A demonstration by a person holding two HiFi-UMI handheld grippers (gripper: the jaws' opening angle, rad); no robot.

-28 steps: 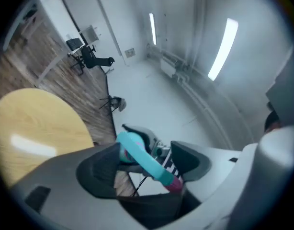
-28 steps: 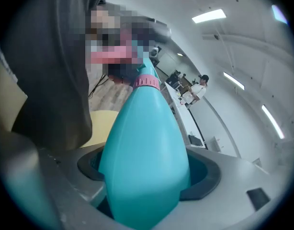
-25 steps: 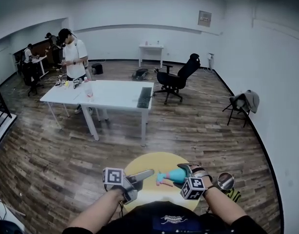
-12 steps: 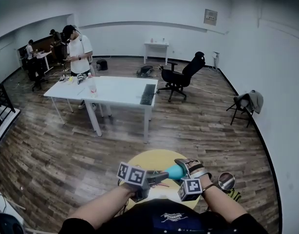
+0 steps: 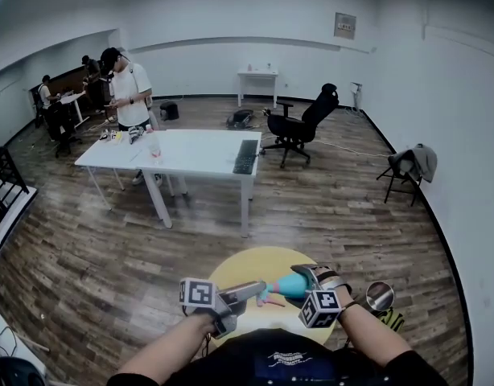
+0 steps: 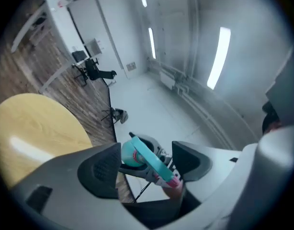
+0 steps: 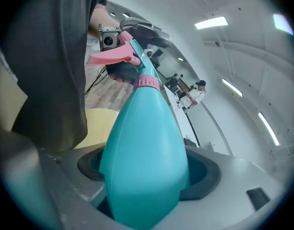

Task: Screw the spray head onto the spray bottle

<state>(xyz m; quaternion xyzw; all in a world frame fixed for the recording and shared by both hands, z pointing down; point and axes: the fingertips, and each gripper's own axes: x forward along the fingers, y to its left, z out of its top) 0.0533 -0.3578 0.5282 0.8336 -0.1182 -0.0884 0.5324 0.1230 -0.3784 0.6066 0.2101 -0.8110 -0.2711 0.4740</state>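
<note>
A teal spray bottle (image 7: 144, 152) lies sideways above the round yellow table (image 5: 235, 268), with my right gripper (image 7: 147, 178) shut on its wide body. Its pink collar (image 7: 147, 82) and the spray head (image 7: 130, 51) with a pink trigger sit on its neck, pointing left. In the head view the bottle (image 5: 292, 286) is held by the right gripper (image 5: 310, 280), and the left gripper (image 5: 253, 289) reaches the spray head (image 5: 267, 297). In the left gripper view the spray head (image 6: 148, 157) sits between the jaws of the left gripper (image 6: 145, 166), which are opening; the pads stand off it.
A long white table (image 5: 191, 153) stands ahead with a person (image 5: 130, 95) behind it. A black office chair (image 5: 299, 127) is beyond it, a folding chair with a cloth (image 5: 408, 167) at the right wall. A round metal object (image 5: 379, 296) is by my right wrist.
Half a second ago the left gripper was rolled and pushed in close on the spray head. It has now turned back and drawn slightly left. The right gripper and bottle barely moved.
</note>
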